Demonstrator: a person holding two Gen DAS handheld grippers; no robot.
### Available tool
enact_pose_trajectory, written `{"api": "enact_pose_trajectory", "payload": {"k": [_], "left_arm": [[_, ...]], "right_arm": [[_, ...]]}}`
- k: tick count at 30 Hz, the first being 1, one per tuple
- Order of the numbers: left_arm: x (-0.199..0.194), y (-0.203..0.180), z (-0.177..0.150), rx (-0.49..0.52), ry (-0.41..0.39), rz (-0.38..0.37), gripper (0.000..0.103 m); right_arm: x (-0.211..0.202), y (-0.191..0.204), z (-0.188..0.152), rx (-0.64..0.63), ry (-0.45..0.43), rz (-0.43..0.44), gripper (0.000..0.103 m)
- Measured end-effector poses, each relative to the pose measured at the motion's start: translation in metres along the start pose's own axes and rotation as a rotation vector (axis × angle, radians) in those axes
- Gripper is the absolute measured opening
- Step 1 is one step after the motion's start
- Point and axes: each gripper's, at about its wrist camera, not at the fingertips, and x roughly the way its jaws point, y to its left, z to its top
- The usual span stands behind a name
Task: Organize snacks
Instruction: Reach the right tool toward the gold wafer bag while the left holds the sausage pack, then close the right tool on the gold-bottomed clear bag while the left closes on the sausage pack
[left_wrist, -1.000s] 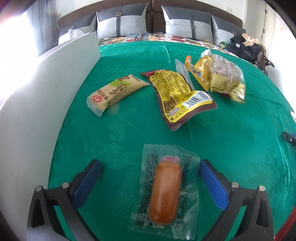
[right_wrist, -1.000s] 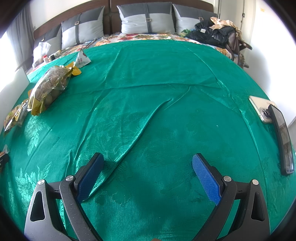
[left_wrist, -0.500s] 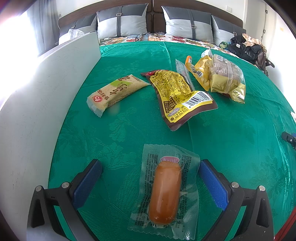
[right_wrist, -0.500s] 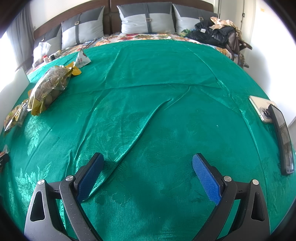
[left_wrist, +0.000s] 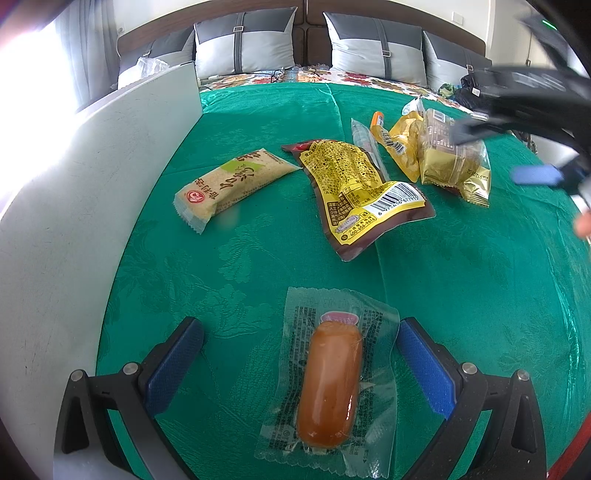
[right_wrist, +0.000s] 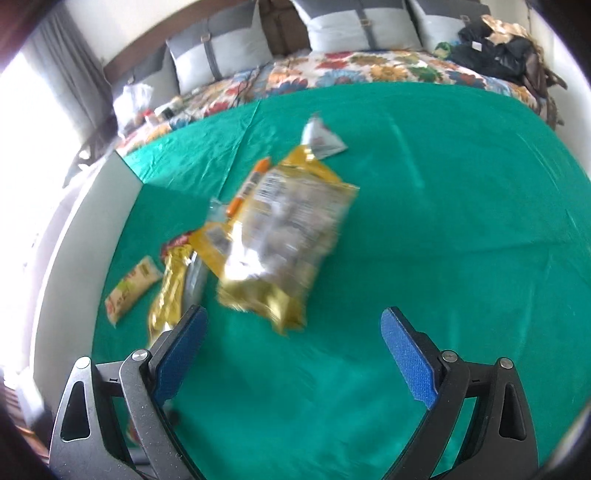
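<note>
Green damask cloth (left_wrist: 258, 258), orange-brown sausage (left_wrist: 328, 384), seemingly gold bag (right_wrist: 280, 240)

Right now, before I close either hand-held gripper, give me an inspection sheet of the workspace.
Surface: green cloth, wrinkled, over a bed.
Job's things: sausage pack between the left fingers; rice cracker pack; yellow-brown pouch; gold bag.
Clutter: white board along the left edge.
Grippers: left hand-held gripper open; right hand-held gripper open, empty, near the gold bag.
Cables: nothing seen.
Surroundings: grey pillows, dark bags.
</note>
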Motion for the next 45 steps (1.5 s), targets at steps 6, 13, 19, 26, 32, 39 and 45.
{"api": "enact_pose_trajectory", "payload": {"k": [6, 13, 19, 26, 32, 39, 45], "left_arm": [[0.000, 0.000, 0.000, -0.001, 0.000, 0.000, 0.103], [0.000, 0.000, 0.000, -0.001, 0.000, 0.000, 0.103], [0.001, 0.000, 0.000, -0.001, -0.001, 0.000, 0.103], [0.001, 0.000, 0.000, -0.001, -0.001, 0.000, 0.103], [0.001, 0.000, 0.000, -0.002, -0.001, 0.000, 0.103], [0.000, 0.002, -0.001, -0.002, -0.001, 0.000, 0.103], [0.000, 0.002, -0.001, -0.002, -0.001, 0.000, 0.103]], "right_arm": [[0.041, 0.032, 0.022, -0.035, 0.094, -0.131, 0.096], [0.029, -0.010, 0.012, -0.023, 0.066, -0.005, 0.054], [-0.022, -0.036, -0.016, -0.086, -0.006, 0.060, 0.048], [-0.056, -0.067, -0.091, -0.181, -0.023, 0.060, 0.048], [-0.038, -0.076, -0.140, -0.194, -0.069, 0.029, 0.086], [-0.034, -0.065, -0.149, -0.280, -0.124, -0.038, 0.093], [-0.035, -0.064, -0.149, -0.276, -0.131, -0.043, 0.094]]}}
